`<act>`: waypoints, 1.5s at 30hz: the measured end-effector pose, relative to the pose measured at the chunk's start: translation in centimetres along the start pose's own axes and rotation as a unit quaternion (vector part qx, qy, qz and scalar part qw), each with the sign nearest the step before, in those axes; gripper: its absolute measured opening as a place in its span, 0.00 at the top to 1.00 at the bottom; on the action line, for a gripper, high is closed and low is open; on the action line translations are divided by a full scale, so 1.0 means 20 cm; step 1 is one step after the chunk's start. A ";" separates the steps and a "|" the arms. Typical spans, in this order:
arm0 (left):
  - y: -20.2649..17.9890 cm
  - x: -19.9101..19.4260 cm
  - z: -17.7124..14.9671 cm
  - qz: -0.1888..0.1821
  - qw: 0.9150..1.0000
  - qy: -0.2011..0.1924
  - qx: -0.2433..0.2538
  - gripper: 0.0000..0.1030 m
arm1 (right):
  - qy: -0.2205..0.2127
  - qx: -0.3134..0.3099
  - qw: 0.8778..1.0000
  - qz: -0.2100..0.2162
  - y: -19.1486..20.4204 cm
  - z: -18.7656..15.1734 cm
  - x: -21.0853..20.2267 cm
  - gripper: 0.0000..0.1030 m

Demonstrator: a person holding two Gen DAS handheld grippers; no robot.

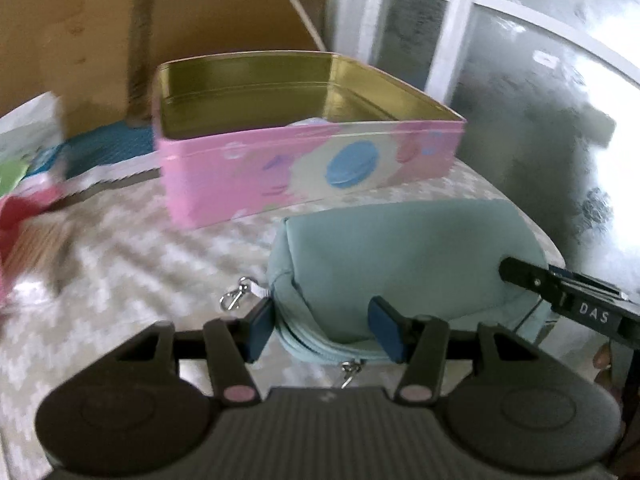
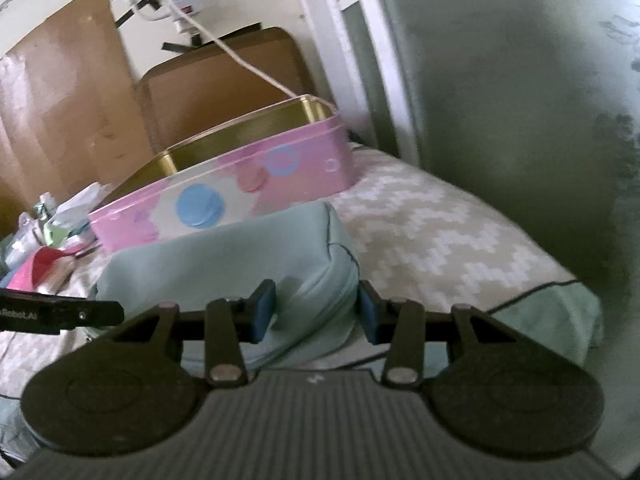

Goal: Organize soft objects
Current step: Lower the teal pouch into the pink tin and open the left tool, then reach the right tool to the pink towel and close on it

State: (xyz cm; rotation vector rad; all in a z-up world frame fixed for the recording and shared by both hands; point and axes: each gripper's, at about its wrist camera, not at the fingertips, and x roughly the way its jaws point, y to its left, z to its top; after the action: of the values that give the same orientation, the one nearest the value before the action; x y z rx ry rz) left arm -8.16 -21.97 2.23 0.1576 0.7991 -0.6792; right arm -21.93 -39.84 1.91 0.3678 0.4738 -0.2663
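Left wrist view: left gripper (image 1: 322,330) has one end of the mint pouch (image 1: 400,252) between its blue pads; the pads look pressed into the fabric, so I read it as pinched. The pouch sits on the zigzag-patterned cloth (image 1: 120,272) just in front of the open pink tin (image 1: 304,168); the right gripper's finger shows at its far end. Step in hand looks like a two-handed pick of the pouch, and the next move calls for lifting both ends together over the tin's near wall without letting the middle sag. Right wrist view: right gripper (image 2: 316,312) straddles the pouch's other end, its pads dimpling the fabric, so pinching too. The tin lies beyond the pouch. Clutter on the left, brown boards and a taped power strip (image 2: 180,4) behind, a glass door (image 2: 500,100) at right. Both views are motion-blurred.
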 end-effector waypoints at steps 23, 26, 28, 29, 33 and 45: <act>0.41 0.28 0.79 0.116 0.985 -0.091 -0.086 0.49 | -0.042 -0.068 0.996 0.045 0.31 0.74 0.78 0.55; 0.47 0.38 0.82 0.130 0.984 -0.074 -0.096 0.49 | 0.001 -0.060 0.998 0.038 0.32 0.77 0.89 0.55; 0.47 0.42 0.83 0.138 0.983 -0.064 -0.098 0.49 | 0.025 -0.055 0.998 0.029 0.31 0.77 0.93 0.53; 0.47 0.44 0.83 0.140 0.983 -0.061 -0.098 0.49 | 0.029 -0.060 0.998 0.022 0.32 0.77 0.95 0.52; 0.42 0.46 0.82 0.152 0.983 -0.065 -0.078 0.47 | 0.031 -0.080 0.996 0.007 0.35 0.76 0.96 0.50; 0.29 0.11 0.66 0.145 0.982 -0.114 -0.035 0.47 | -0.091 -0.048 0.993 0.053 0.40 0.52 0.36 0.50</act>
State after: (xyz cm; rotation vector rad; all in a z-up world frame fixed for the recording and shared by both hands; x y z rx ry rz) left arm 4.50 -23.59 9.16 0.1259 0.5650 -0.3845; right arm -8.95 -38.07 9.29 0.2715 0.2863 -0.1714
